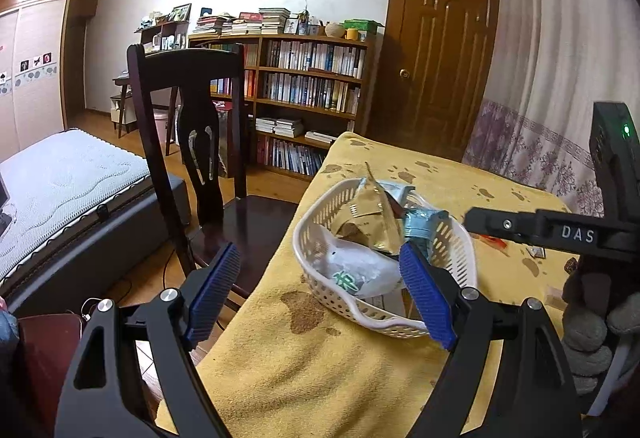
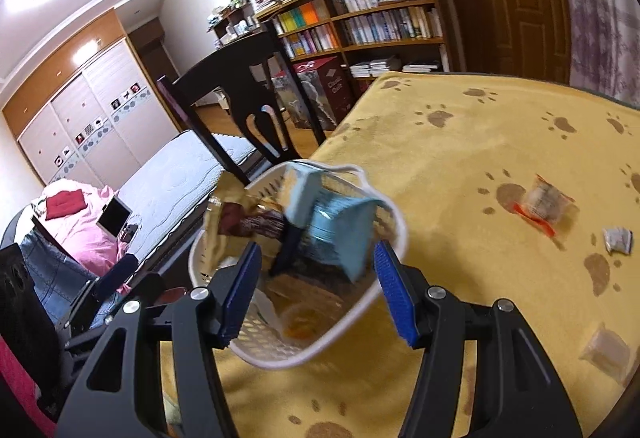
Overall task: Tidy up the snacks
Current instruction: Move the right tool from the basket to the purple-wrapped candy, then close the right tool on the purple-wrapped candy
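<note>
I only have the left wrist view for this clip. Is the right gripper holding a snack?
Observer: No. The right gripper is open with nothing between its fingers, over the white basket.
Operator: Are any snacks outside the basket?
Observer: Yes. A clear packet with red-orange edges lies on the yellow paw-print cloth.
Operator: Only that one?
Observer: No. A small silvery packet lies near it, not touching it.
</note>
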A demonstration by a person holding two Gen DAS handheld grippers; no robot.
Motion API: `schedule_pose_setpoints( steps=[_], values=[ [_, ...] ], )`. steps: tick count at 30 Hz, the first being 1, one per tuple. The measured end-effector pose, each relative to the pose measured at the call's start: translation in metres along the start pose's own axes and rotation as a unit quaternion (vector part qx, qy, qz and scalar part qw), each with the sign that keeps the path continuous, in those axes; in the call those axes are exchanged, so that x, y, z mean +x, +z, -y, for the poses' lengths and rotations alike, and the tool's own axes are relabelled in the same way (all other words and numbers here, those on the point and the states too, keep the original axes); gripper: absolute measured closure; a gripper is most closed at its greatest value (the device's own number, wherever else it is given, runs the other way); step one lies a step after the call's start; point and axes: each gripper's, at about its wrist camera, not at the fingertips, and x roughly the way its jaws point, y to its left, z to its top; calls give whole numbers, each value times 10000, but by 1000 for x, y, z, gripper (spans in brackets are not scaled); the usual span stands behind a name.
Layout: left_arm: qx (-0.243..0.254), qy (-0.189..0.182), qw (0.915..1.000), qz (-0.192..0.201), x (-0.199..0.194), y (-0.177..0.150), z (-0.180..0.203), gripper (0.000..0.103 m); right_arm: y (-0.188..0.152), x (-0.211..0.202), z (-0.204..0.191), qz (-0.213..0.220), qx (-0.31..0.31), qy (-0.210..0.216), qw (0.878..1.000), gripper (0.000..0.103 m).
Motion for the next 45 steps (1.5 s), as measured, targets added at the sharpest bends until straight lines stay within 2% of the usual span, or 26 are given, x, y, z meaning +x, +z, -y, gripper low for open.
schedule_pose_setpoints(
  steps=[4, 7, 12, 18, 26, 30, 36, 41, 45],
  values=[
    [70, -33, 10000, -7, -1, 1, 7, 19, -8, -13, 26, 67, 236, -142, 9996, 44],
    [159, -69, 9998, -35, -2, 1, 15, 14, -13, -22, 47, 98, 390, -284, 9988, 44],
    [374, -160, 9992, -34, -4, 2, 31, 14, -22, -40, 85, 160, 627, -584, 9962, 44],
    [574, -238, 9980, -136, 0, 1, 53, 10, -33, -62, 137, 262, 1145, -827, 9896, 44],
    [874, -364, 9953, -219, 2, -3, 81, 7, -45, -90, 187, 482, 1483, -1216, 9803, 44],
    [1027, -402, 9934, -304, 5, -6, 94, 7, -49, -106, 208, 646, 1469, -1442, 9765, 39],
    [1188, -473, 9910, -398, 10, -10, 110, 6, -55, -128, 253, 796, 1550, -1933, 9655, 39],
    [1328, -528, 9888, -430, 11, -13, 126, 6, -59, -129, 285, 653, 1503, -2284, 9597, 39],
    [1405, -570, 9873, -469, 14, -13, 138, 6, -59, -121, 294, 463, 1167, -2508, 9599, 39]
  ],
)
